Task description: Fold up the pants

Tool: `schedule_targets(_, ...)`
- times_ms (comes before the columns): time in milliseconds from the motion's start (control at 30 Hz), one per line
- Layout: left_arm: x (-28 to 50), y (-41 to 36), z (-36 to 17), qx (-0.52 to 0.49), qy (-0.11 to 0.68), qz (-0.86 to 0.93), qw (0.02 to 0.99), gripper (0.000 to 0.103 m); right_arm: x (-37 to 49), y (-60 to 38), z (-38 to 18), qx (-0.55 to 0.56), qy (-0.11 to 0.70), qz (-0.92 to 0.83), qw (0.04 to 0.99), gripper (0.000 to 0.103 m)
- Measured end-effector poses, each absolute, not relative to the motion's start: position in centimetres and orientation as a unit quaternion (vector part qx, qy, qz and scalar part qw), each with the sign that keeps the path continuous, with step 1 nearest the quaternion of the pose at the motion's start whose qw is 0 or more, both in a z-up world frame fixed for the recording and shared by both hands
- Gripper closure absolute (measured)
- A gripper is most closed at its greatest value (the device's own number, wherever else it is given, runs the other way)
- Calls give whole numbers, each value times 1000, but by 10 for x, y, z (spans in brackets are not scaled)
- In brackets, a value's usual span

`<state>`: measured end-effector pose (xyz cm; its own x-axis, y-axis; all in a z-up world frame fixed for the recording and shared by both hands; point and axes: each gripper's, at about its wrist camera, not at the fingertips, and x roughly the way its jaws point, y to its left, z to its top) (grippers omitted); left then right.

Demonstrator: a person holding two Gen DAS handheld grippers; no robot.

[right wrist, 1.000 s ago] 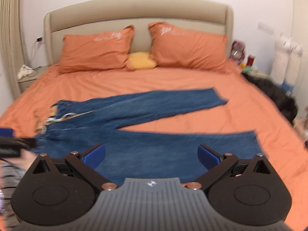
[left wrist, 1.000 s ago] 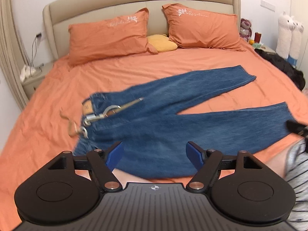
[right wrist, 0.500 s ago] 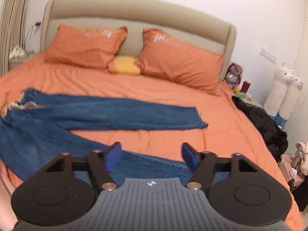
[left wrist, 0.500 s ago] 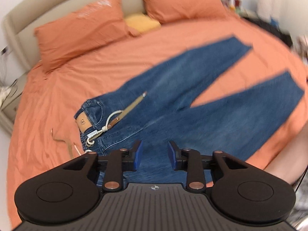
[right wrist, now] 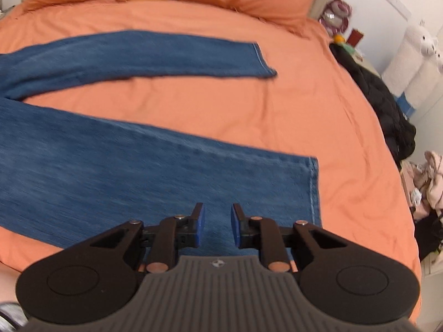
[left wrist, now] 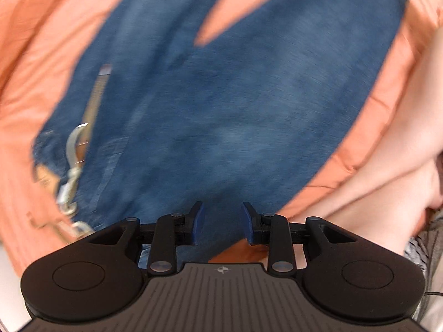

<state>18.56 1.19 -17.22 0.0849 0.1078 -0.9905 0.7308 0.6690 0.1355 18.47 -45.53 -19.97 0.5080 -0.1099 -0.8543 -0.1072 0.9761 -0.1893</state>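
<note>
Two tools above jeans (right wrist: 116, 171) spread flat on orange bed (right wrist: 318, 116).
Left tool (left wrist: 221, 222) and right tool (right wrist: 217, 225) both partly open, gripping nothing.

I see blue denim jeans (right wrist: 116, 166) lying flat on the orange bedsheet (right wrist: 318, 105), legs splayed in a V, hems to the right, tan belt (left wrist: 95, 102) at the waist.
</note>
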Motion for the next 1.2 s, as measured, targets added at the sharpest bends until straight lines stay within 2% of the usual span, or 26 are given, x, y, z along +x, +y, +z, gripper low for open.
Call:
schedule_targets(167,168,-28,-208,378,653,-276,595,54,186,-482,-214,-125,527,27,840,86)
schedule_targets(433,158,-45,-253,405,674,-237,570,50,181,-493,-249,-210,567,109,789,85)
schedule_targets(533,156,-40,-261,414,673,-205,578,50,180,-489,-265,-240,571,130,774,72)
schedule_targets(633,154,-32,-261,411,665,-176,598,51,180,-487,-280,-265,580,146,757,65)
schedule_targets(700,151,-26,-259,413,655,-156,614,63,180,-487,-288,-276,591,150,743,64)
schedule_targets(800,156,-19,-247,392,643,-134,644,88,178,-488,-293,-286,585,150,744,63)
schedule_targets(867,157,-11,-234,371,626,-123,675,95,176,-488,-293,-290,578,150,748,66)
schedule_targets(933,157,1,-216,348,604,-113,708,97,170,-487,-291,-298,565,151,754,103)
schedule_targets(1067,159,31,-181,296,572,-106,758,97,160,-489,-271,-307,533,145,775,103)
schedule_targets(1200,169,46,-156,292,551,-115,773,97,171,-492,-230,-311,477,77,818,103)
